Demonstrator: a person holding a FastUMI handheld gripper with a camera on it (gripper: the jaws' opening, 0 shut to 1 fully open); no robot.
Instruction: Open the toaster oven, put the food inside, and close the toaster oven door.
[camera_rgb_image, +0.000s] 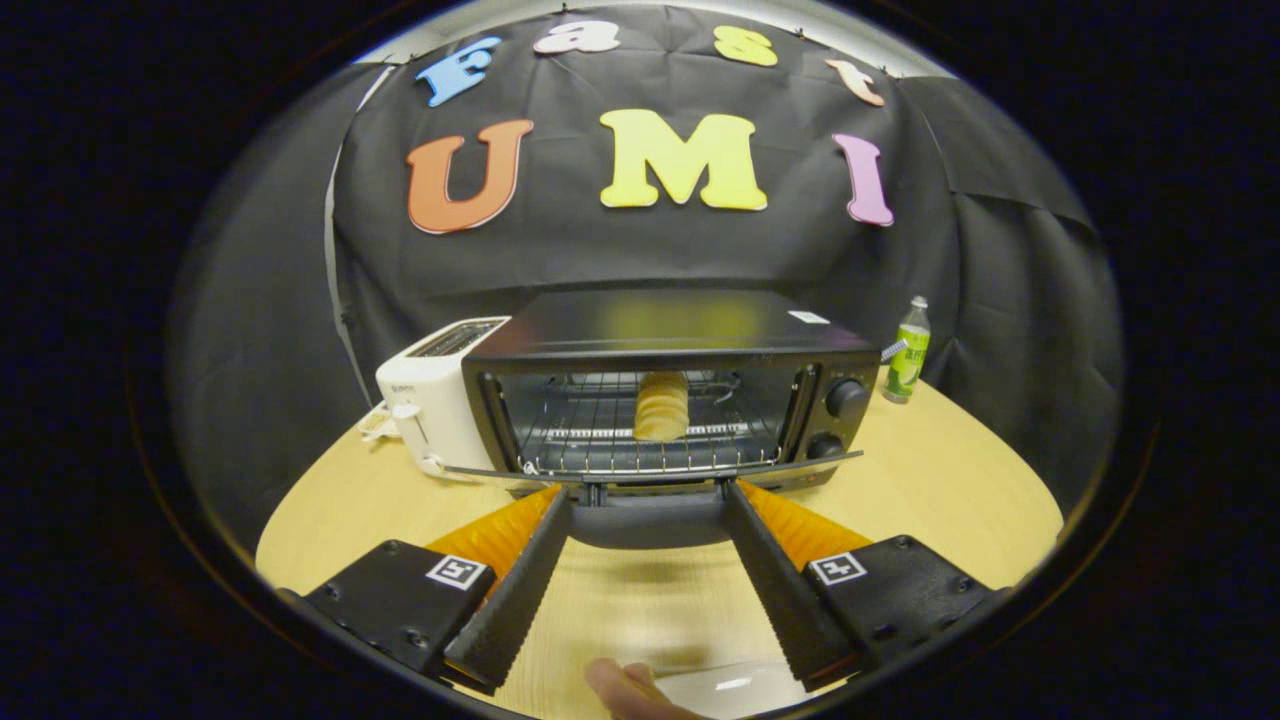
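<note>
Open tongs straddle the lowered door's handle; bread lies beyond them on the oven rack.

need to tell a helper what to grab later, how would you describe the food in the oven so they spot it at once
Start at the black toaster oven in the middle of the wooden table, its door dropped open just beyond the open claw. On its wire rack lies one pale, ridged bread roll, the only light, food-like thing among dark metal bars.
</note>
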